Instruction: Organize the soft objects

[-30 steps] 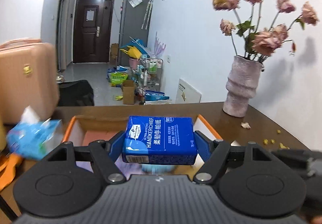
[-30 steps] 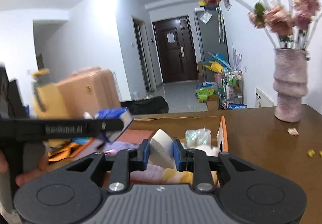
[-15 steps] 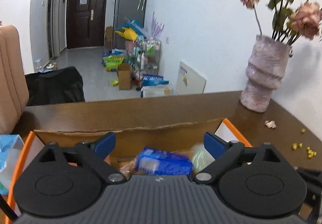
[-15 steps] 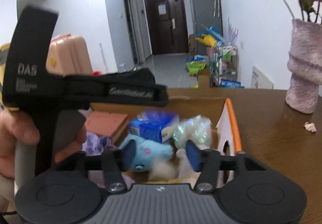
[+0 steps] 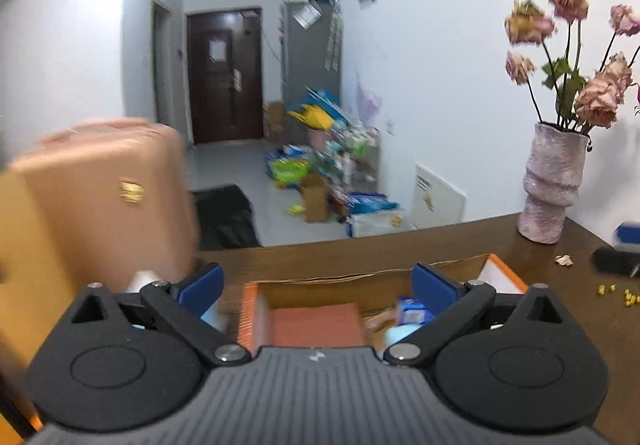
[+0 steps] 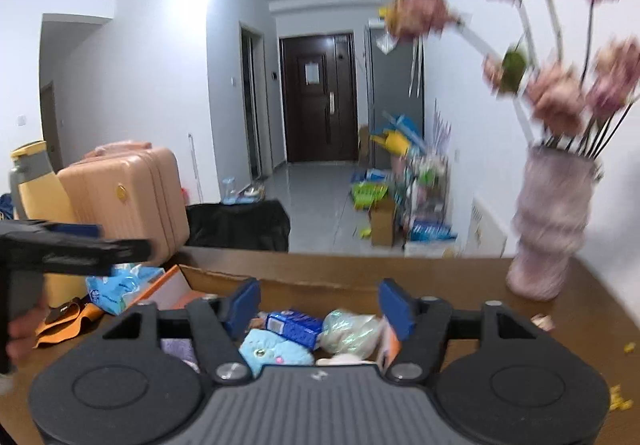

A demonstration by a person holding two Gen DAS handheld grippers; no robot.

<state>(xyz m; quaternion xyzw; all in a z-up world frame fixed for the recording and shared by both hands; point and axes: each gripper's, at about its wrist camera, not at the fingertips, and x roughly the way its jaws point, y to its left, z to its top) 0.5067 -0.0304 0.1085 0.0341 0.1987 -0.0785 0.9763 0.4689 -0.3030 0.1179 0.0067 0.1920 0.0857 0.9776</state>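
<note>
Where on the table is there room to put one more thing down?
The bare brown wooden tabletop between the orange-edged cardboard box and the pink ribbed vase is free, apart from a few crumbs. The box is crowded: a blue tissue pack and a light-blue plush toy fill it. Left of it lies a crinkly blue tissue bag.
</note>
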